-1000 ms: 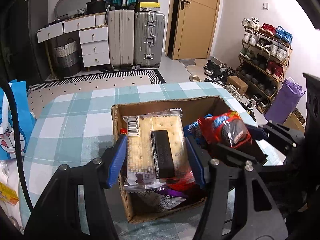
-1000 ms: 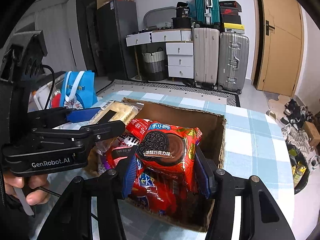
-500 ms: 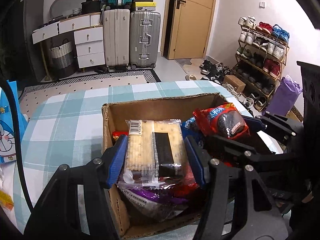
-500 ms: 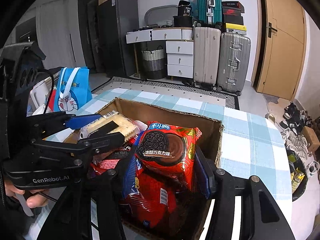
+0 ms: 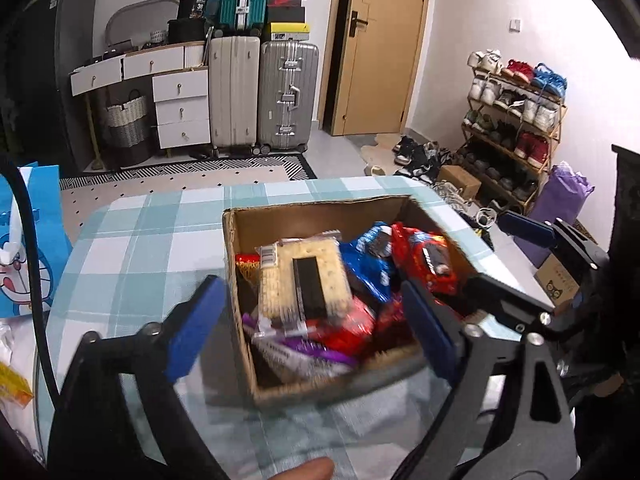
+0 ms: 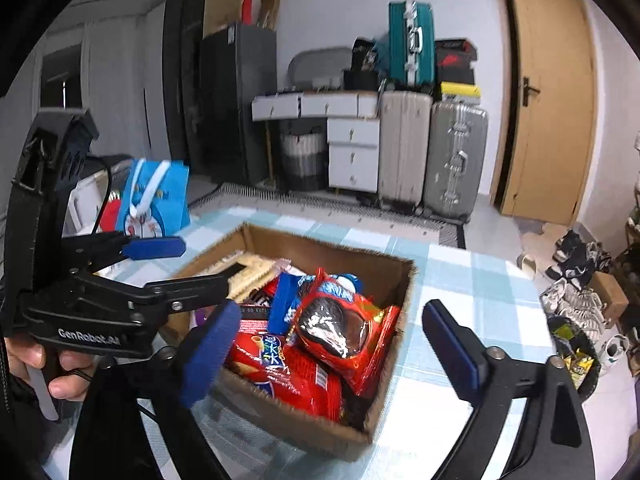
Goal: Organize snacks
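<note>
Cracker pack [image 5: 304, 276] lying in cardboard box [image 5: 320, 212] at 12 o'clock from left tool [image 5: 316, 328], long axis running 12 to 6. Oreo pack [image 6: 340, 324] beside it, dead ahead of right tool [image 6: 332, 344]. Both tools spread wide, gripping nothing; left one nearer the crackers.

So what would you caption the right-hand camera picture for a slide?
Right gripper open above a cardboard box of snacks, red Oreo pack lying on top.

Cracker pack [image 5: 303, 280] and red Oreo pack [image 6: 344, 326] lie atop snacks in cardboard box [image 6: 304, 428].
</note>
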`<action>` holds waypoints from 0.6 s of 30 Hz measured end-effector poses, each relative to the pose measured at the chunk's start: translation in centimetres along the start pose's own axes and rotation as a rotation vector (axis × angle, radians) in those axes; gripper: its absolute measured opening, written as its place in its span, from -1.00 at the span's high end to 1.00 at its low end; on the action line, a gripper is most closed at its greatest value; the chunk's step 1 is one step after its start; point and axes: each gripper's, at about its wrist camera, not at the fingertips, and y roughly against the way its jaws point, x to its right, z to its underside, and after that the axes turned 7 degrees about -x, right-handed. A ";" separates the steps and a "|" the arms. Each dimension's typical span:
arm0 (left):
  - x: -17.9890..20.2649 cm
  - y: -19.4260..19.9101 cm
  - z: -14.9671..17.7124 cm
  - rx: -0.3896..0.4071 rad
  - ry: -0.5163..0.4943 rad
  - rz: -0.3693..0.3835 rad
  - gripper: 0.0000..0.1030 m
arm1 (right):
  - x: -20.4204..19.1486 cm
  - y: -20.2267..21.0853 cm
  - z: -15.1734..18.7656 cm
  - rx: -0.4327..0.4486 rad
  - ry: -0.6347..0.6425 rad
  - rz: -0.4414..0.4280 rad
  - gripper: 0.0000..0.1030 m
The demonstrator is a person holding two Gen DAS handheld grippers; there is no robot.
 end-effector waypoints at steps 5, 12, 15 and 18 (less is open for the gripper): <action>0.0 4.0 2.6 0.044 0.026 0.002 -0.99 | -0.1 2.9 1.2 0.022 -0.026 -0.025 -0.99; 0.3 7.8 7.1 0.070 0.013 -0.018 -0.99 | -0.5 6.1 3.9 0.048 -0.052 -0.067 -0.99; 0.5 9.0 8.7 0.085 0.009 -0.022 -0.99 | -1.0 7.0 5.1 0.043 -0.050 -0.076 -0.99; 0.5 9.8 10.3 0.100 0.014 -0.024 -0.99 | -1.4 7.4 6.1 0.037 -0.049 -0.064 -0.99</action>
